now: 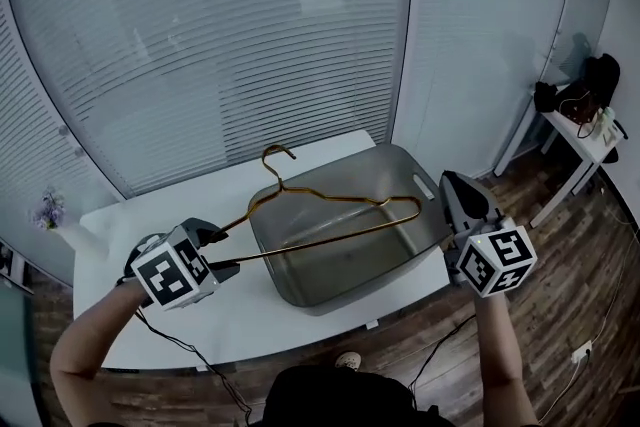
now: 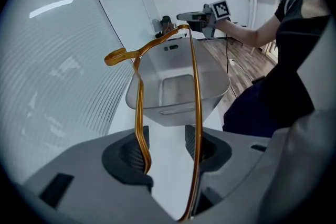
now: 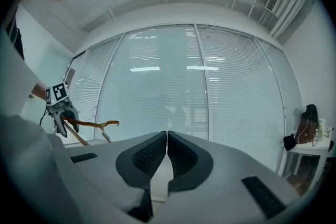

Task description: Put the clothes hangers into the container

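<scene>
A gold wire clothes hanger (image 1: 340, 198) hangs in the air over a grey metal container (image 1: 340, 287) on the white table (image 1: 115, 227). My left gripper (image 1: 222, 248) is shut on the hanger's near corner, left of the container. In the left gripper view the hanger's two wires (image 2: 195, 76) run between the pads (image 2: 137, 150), one against each, and out over the container (image 2: 176, 110). My right gripper (image 1: 450, 183) is to the right of the container, shut with nothing in it. Its pads (image 3: 157, 152) meet in the right gripper view, which also shows the left gripper (image 3: 63, 113) and the hanger (image 3: 94, 124).
Window blinds (image 1: 230, 35) close off the back. A small flower pot (image 1: 48, 211) stands at the table's far left corner. A white side table (image 1: 575, 140) with a dark bag stands to the right, on the wood floor (image 1: 590, 285).
</scene>
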Tool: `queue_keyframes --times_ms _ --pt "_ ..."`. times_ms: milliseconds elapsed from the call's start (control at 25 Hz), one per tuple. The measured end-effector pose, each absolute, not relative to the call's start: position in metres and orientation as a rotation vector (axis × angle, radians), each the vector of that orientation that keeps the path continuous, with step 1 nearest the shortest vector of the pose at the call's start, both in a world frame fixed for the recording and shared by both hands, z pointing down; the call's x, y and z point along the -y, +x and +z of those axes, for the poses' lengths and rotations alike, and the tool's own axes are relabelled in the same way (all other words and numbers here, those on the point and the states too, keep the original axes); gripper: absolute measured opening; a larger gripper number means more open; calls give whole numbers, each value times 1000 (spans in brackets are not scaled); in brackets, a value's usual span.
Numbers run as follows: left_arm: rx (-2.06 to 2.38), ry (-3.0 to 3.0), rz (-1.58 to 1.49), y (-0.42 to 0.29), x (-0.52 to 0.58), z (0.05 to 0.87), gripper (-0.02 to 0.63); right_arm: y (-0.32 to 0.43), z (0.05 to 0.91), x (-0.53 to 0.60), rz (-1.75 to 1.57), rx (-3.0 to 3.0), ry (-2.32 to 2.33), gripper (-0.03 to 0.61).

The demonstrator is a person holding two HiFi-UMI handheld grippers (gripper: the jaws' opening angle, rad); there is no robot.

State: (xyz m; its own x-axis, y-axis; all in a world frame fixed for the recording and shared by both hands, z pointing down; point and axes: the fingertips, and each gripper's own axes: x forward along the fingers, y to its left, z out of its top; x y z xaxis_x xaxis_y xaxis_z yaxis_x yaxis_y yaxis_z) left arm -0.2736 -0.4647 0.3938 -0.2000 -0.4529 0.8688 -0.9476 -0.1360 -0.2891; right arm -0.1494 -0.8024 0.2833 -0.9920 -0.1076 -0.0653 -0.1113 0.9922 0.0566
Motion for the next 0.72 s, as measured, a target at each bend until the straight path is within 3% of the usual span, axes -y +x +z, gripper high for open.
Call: queue_keyframes --times_ms 720 --pt "1260 1439 1557 -278 484 397 222 -220 288 761 173 -3113 206 29"
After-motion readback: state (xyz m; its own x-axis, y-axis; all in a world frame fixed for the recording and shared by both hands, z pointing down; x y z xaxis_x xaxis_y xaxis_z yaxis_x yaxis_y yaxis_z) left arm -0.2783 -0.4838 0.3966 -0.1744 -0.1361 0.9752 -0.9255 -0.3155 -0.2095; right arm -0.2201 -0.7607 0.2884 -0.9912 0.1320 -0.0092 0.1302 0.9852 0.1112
